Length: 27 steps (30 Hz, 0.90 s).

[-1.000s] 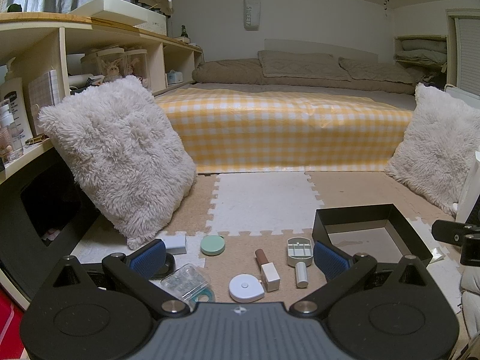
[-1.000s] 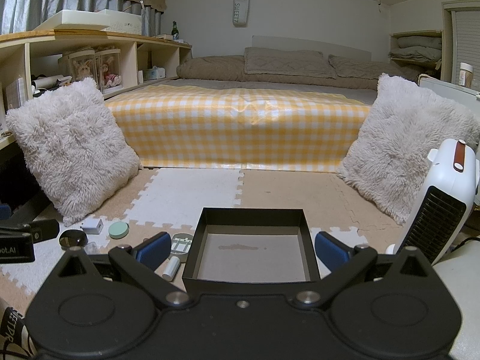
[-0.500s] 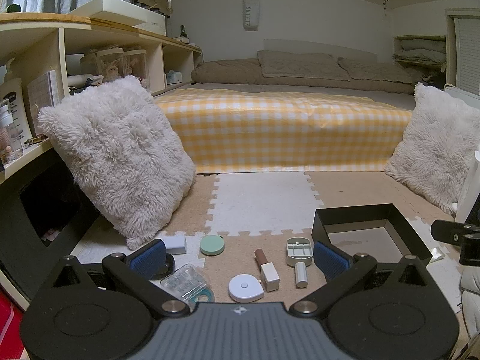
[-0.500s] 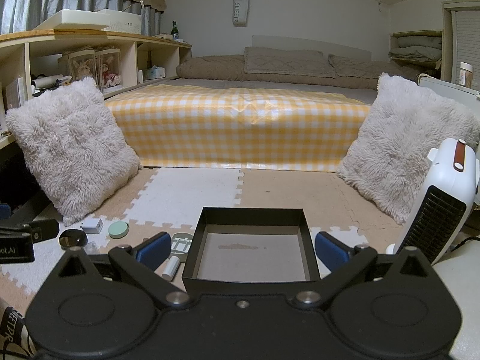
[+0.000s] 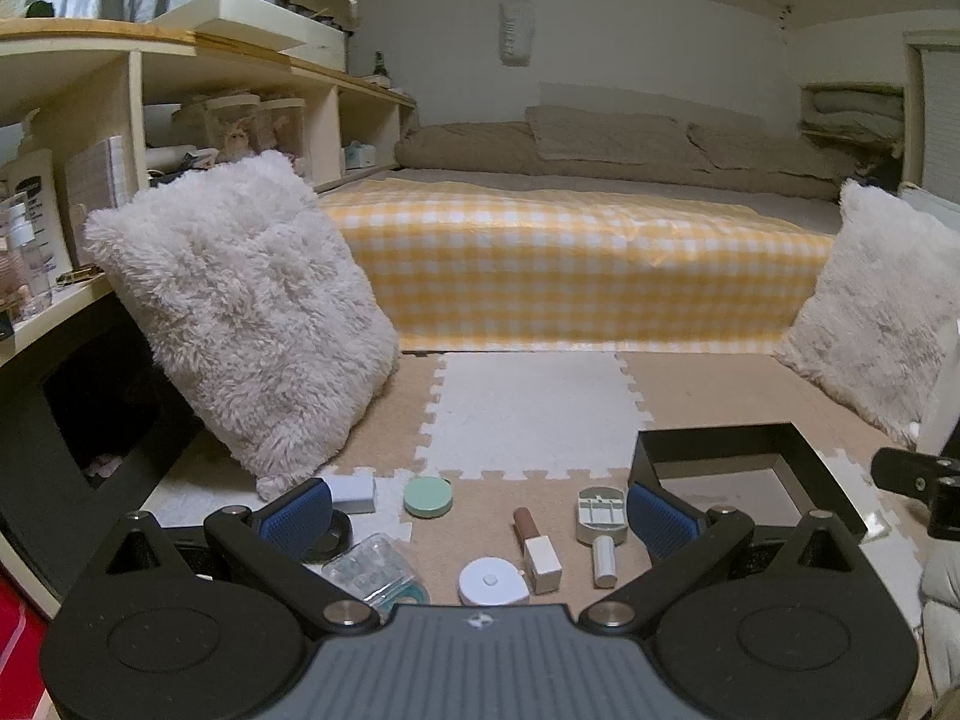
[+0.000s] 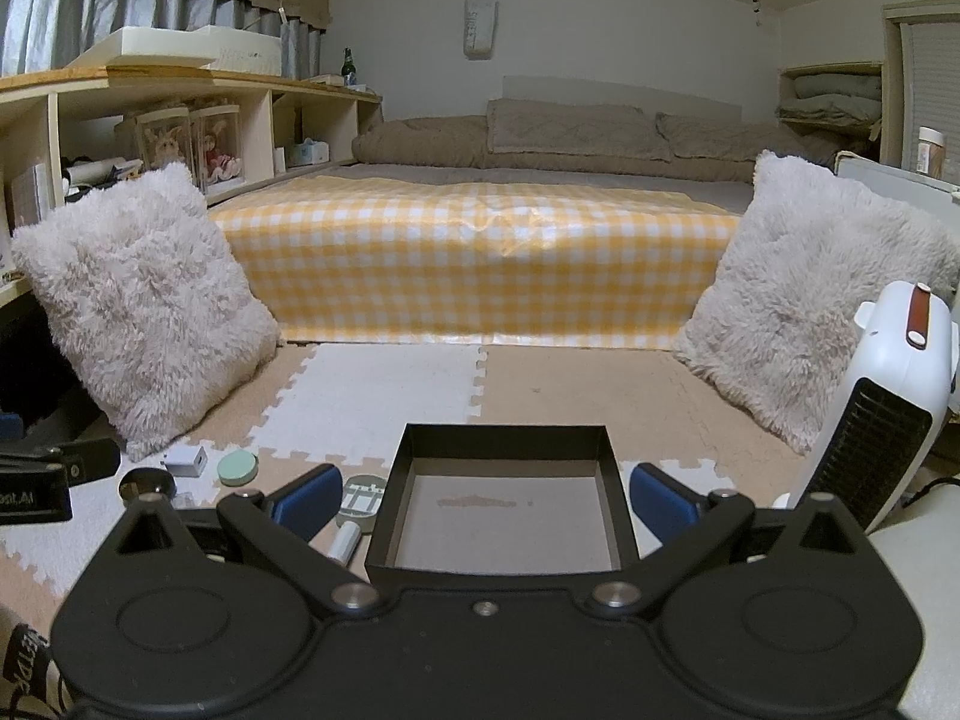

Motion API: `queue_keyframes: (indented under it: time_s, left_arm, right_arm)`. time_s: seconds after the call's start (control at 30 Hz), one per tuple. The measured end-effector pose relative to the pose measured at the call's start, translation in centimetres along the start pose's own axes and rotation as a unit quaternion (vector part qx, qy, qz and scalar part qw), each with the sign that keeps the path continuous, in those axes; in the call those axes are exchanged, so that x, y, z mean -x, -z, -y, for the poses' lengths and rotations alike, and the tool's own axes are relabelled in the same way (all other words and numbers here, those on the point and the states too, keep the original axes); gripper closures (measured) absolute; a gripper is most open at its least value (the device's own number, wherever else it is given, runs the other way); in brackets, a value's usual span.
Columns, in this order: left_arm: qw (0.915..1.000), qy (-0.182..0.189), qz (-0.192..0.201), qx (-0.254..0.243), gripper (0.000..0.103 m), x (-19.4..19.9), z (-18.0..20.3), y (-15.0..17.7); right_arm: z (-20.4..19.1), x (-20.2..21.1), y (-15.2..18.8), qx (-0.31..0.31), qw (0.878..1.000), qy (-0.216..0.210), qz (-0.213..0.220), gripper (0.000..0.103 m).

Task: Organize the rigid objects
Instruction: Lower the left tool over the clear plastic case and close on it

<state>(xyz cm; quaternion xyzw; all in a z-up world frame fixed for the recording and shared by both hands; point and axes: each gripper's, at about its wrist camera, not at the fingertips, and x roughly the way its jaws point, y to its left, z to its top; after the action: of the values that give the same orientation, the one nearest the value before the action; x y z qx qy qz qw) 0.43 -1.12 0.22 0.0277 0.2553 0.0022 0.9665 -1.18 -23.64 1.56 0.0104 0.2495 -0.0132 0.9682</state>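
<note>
A: Foam puzzle mat [image 5: 528, 414], beige and white tiles, all the small items lying on it. Left gripper [image 5: 477, 510] hovers over them, blue pads wide apart, nothing between.

B: List them, left to right.

A: Left wrist view: black round disc [image 5: 327, 534] partly behind the left pad. White rectangular block [image 5: 354, 493] just past it. Clear plastic case [image 5: 369, 570] close to the gripper body, partly hidden by it. Mint round compact [image 5: 428, 496]. White round tape measure [image 5: 493, 581], nearest the camera. Brown-and-white lipstick [image 5: 536, 547] just beside it, brown end pointing away. Grey oval case [image 5: 602, 515], with a small white tube [image 5: 604, 560] lying in front of it.

B: Box?

A: Black open box [image 5: 840, 492] at the right end of the row, grey oval case just beside its left wall. Nothing visible inside, only the bare grey bottom.

B: Right side?

A: Right gripper [image 6: 483, 501] sits right over the box; the box's near part lies between the blue pads, which stand apart, not touching the walls as far as I can tell. White heater [image 6: 882, 396] to the right of the box. Fluffy white pillows on both sides, one [image 6: 144, 306] left, one [image 6: 822, 294] right, yellow checked bed [image 6: 480, 264] behind.
</note>
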Motion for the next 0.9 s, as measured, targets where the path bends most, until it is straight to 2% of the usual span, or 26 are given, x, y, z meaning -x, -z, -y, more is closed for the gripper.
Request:
queue_keyframes:
  time_s: [0.2,0.43,0.53,0.7,0.8,0.9]
  left_arm:
    - [0.9998,-0.010,0.008,0.014,0.000,-0.2,-0.8,-0.8]
    - [0.9995,-0.011,0.015,0.026,0.000,-0.7,-1.4,-1.6]
    - [0.9993,0.002,0.019,0.031,0.000,-0.9,-1.7,-1.8]
    - [0.9990,-0.001,0.039,0.023,0.000,-1.1,-1.6,-2.4]
    - [0.9988,-0.006,0.045,0.019,0.000,-1.6,-1.7,-2.9]
    - [0.9982,-0.032,0.050,-0.005,0.000,-2.5,-1.7,-3.3]
  right_arm:
    - [0.4,-0.7,-1.1,0.000,1.000,0.006,0.015,0.000]
    - [1.8,-2.7,-2.6,0.010,0.997,0.074,0.037,0.000]
    - [3.1,-4.1,-3.0,-0.004,0.997,0.070,0.027,0.000]
    - [5.2,-6.7,-3.4,-0.034,0.998,0.048,-0.008,0.000]
    - [6.2,-8.2,-3.6,-0.030,0.998,0.062,-0.014,0.000]
    - [7.7,-10.2,-3.7,-0.015,0.996,0.082,-0.023,0.000]
